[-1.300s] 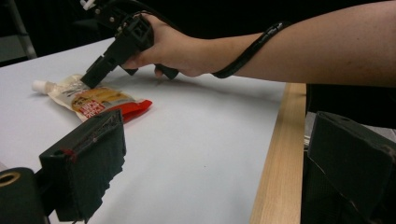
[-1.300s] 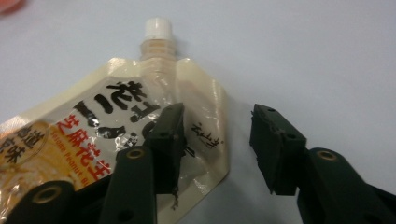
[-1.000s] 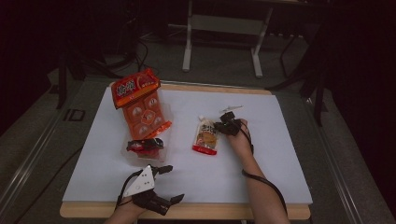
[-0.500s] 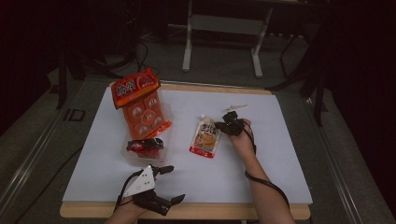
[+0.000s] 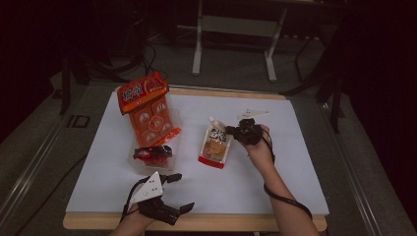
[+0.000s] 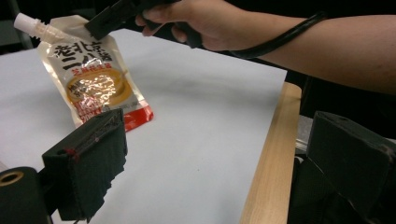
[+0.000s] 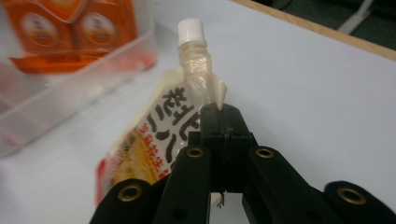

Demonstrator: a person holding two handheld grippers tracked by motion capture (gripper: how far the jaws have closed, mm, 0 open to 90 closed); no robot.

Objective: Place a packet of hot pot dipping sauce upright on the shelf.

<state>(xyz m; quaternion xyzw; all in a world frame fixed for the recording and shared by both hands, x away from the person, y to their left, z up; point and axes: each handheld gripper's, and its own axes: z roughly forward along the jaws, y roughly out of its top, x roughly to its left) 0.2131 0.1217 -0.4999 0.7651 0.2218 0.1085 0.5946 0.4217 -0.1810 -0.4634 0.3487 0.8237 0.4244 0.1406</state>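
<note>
Being pinched at its top corner by the closed right gripper [image 7: 219, 112], 1 spouted pouch [image 5: 215, 145] is being controlled; left gripper [image 5: 172, 194] is being held wide, empty.

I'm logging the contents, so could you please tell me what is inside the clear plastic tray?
The clear tray holds an orange snack package leaning out of its far end and a red-and-black item at its near end. The tray floor beneath them is covered.

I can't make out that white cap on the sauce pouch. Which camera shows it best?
The right gripper view: the cap sits close and sharp above the right gripper, pinched on the pouch. The left gripper view shows it smaller at the edge; the high view shows a tiny white dot.
</note>
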